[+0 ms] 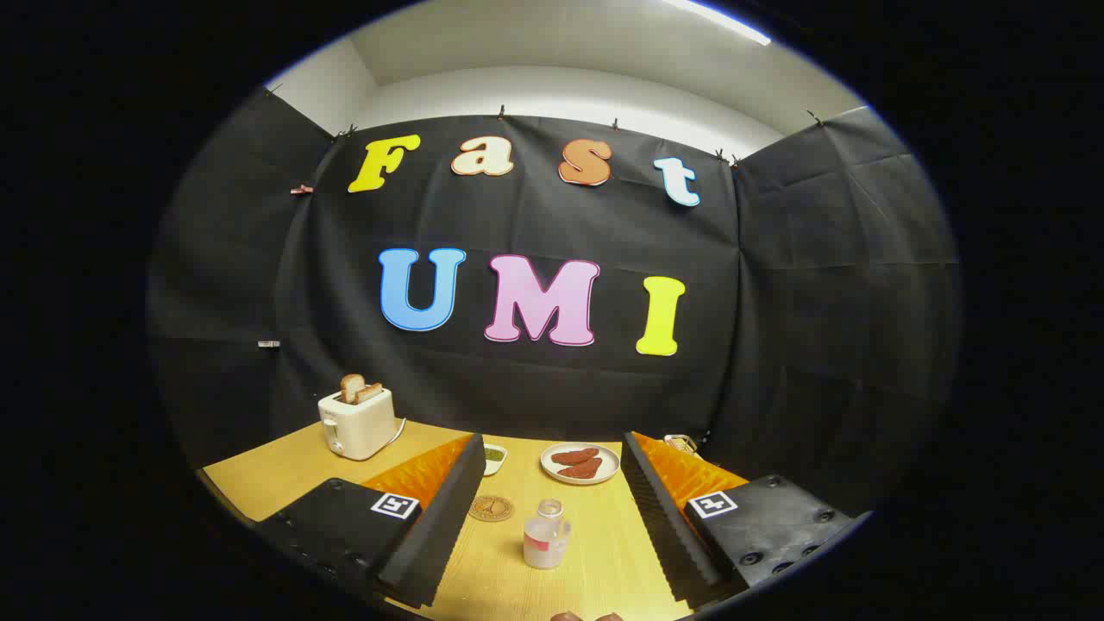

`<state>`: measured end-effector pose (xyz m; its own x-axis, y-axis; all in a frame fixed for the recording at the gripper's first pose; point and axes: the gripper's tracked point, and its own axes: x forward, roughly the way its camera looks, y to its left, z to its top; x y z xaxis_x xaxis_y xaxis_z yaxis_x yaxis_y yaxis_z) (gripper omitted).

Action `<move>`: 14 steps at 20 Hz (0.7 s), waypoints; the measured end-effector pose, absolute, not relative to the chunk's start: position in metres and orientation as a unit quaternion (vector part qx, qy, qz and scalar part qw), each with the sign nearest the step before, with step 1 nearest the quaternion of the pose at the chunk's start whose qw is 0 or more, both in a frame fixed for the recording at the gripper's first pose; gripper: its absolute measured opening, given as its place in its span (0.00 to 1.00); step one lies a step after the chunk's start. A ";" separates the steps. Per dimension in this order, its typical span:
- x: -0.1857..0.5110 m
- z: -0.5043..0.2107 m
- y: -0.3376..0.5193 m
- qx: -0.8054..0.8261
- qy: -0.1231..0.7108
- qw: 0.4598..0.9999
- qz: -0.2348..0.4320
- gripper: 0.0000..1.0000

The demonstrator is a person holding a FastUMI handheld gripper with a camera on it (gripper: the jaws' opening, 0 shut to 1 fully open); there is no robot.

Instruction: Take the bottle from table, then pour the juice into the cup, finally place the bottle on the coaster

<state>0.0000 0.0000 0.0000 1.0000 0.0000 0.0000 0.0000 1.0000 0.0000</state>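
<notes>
Bottle (546, 535) upright between spread fingers of gripper (552, 509), untouched.

A wooden table (259, 479) carries everything. A toaster (357, 423) with two bread slices stands at its far left. A clear bottle (546, 536) stands upright between the spread fingers of the gripper (552, 509), untouched. Just beside it lies a round coaster (491, 508). Beyond sit a small bowl (494, 457) and a plate (580, 463) with reddish-brown pieces of food.
</notes>
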 end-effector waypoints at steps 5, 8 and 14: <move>0.003 -0.006 -0.002 0.011 0.009 1.000 0.003 0.97; 0.003 -0.010 -0.005 0.017 0.014 1.000 0.001 0.97; 0.002 -0.018 -0.011 0.014 0.016 1.000 0.005 0.97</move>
